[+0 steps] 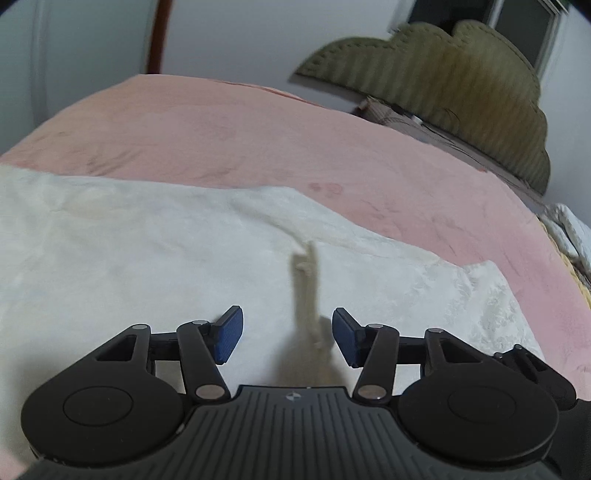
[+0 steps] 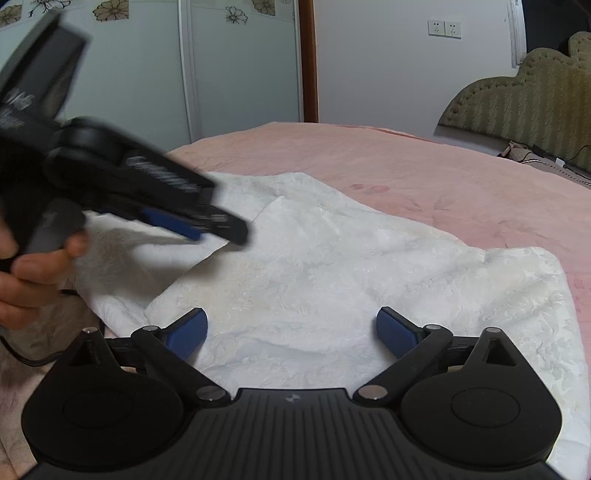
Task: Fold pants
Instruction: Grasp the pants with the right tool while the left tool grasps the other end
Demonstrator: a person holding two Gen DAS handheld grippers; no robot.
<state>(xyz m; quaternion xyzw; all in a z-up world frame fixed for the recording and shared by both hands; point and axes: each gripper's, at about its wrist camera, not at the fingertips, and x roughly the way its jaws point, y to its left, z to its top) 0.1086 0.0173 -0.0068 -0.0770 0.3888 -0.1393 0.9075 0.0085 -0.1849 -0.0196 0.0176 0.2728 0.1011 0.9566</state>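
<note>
White fleecy pants lie spread on a pink bed cover. A cream drawstring hangs blurred between the blue pads of my left gripper, which is open just above the cloth. In the right wrist view the pants lie partly folded, with one layer over another. My right gripper is open and empty above them. The left gripper shows there too, blurred, held in a hand over the pants' left part.
A green padded headboard stands at the far right, with cables and small items below it. A wardrobe with floral doors and a brown door frame stand behind the bed. Wall sockets are on the wall.
</note>
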